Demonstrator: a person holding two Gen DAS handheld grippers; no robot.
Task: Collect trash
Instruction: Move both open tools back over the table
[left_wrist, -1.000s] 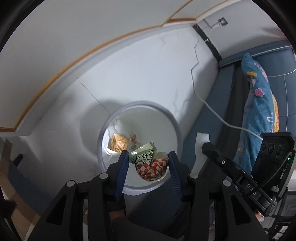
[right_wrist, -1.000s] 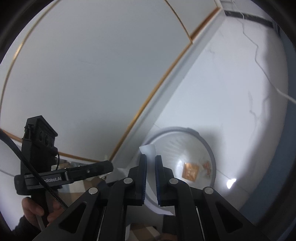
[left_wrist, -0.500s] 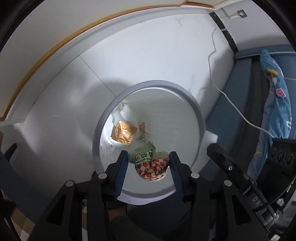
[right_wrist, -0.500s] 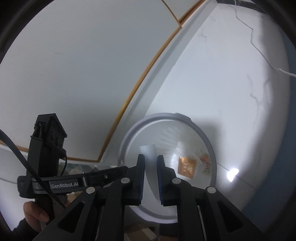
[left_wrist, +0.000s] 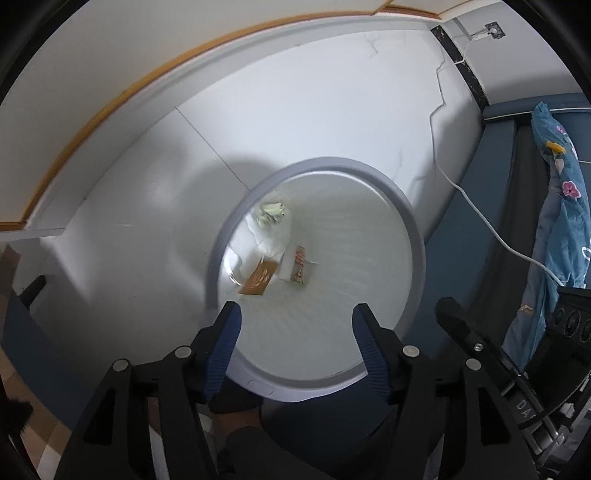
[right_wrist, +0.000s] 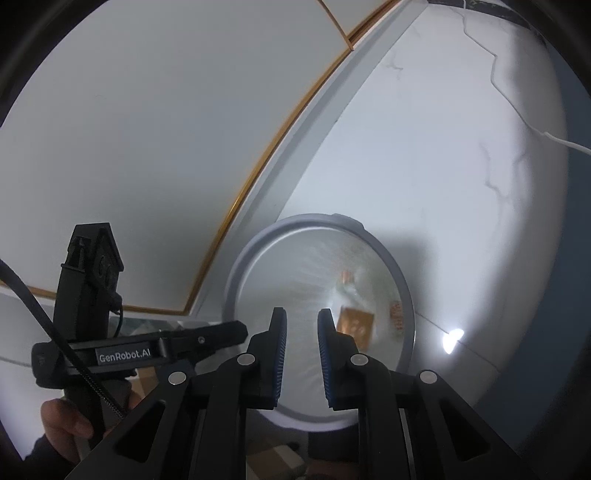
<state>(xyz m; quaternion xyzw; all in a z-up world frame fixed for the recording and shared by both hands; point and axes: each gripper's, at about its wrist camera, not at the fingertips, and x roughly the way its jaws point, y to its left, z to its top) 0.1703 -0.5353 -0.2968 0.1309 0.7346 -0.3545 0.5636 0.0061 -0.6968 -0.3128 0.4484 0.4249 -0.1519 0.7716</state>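
Note:
A white round trash bin with a grey rim stands on the floor below me. Inside lie an orange wrapper, a red-and-white checked wrapper, and a crumpled green wrapper. My left gripper is open and empty over the bin's near rim. My right gripper is open a little and empty above the bin; the orange wrapper shows beside its right finger.
A white wall with an orange-edged skirting runs behind the bin. A white cable crosses the floor. A blue floral cloth lies on dark furniture at right. The left gripper's body shows in the right wrist view.
My left gripper opened and let go of the green and checked wrappers, which fell into the bin. My right gripper opened slightly and released a white scrap. Both moved closer over the bin.

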